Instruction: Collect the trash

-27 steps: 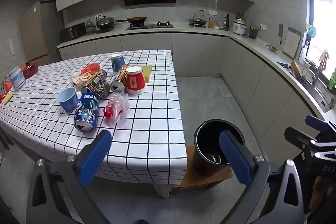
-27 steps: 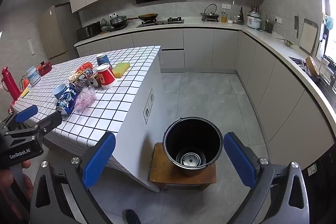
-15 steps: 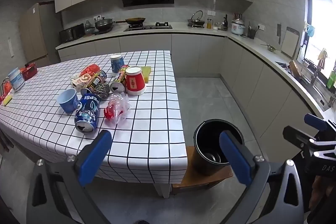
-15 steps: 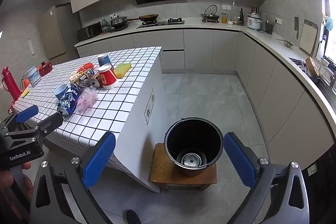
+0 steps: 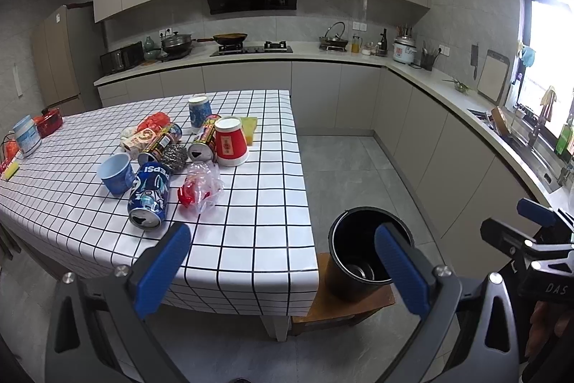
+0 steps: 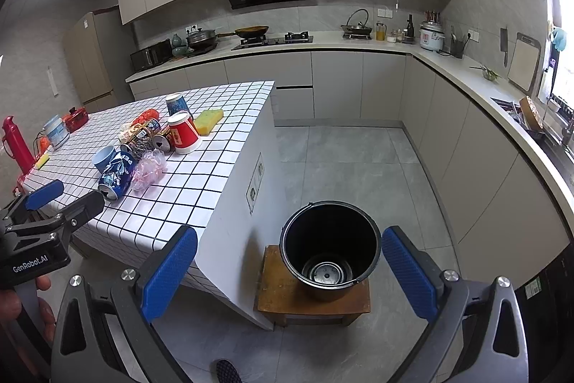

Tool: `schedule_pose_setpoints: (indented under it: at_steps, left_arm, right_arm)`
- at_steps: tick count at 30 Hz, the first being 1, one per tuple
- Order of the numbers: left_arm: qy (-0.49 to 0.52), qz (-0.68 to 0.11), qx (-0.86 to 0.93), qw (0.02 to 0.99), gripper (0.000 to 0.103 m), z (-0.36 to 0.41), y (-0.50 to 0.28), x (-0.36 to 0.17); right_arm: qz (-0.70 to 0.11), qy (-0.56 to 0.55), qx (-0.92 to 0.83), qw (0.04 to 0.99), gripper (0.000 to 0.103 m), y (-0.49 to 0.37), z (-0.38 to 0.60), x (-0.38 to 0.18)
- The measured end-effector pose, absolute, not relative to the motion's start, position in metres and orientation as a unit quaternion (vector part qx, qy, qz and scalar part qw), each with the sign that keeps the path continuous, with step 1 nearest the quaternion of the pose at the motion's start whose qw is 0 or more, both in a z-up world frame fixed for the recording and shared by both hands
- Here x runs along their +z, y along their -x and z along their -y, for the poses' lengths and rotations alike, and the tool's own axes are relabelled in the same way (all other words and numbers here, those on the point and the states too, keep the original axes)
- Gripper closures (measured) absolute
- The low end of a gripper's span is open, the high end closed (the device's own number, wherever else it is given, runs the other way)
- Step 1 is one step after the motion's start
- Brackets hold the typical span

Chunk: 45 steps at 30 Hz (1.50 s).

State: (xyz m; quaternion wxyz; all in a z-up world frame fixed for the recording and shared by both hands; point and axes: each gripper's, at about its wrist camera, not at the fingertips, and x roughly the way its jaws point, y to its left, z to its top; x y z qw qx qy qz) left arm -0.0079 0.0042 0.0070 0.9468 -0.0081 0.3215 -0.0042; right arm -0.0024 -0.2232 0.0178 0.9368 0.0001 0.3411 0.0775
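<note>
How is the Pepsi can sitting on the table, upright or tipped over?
Tipped over: the Pepsi can lies on its side, opened top facing the table's near edge.

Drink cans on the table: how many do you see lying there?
3. The Pepsi can lies nearest the table's front edge; a dark can lies behind the steel scourer; a red-yellow can leans beside the red paper cup. More may be hidden.
</note>
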Motion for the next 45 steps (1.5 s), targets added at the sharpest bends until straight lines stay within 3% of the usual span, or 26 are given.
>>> schedule_pose_setpoints:
  at_steps: [45]
  left_arm:
    - [0.009, -0.320, -0.008, 0.947, 0.000, 0.0006, 0.0068, 0.0077]
  right_arm:
    - [-0.337, 0.003, 0.073, 0.938, 0.000, 0.0069, 0.2265, 0.0204]
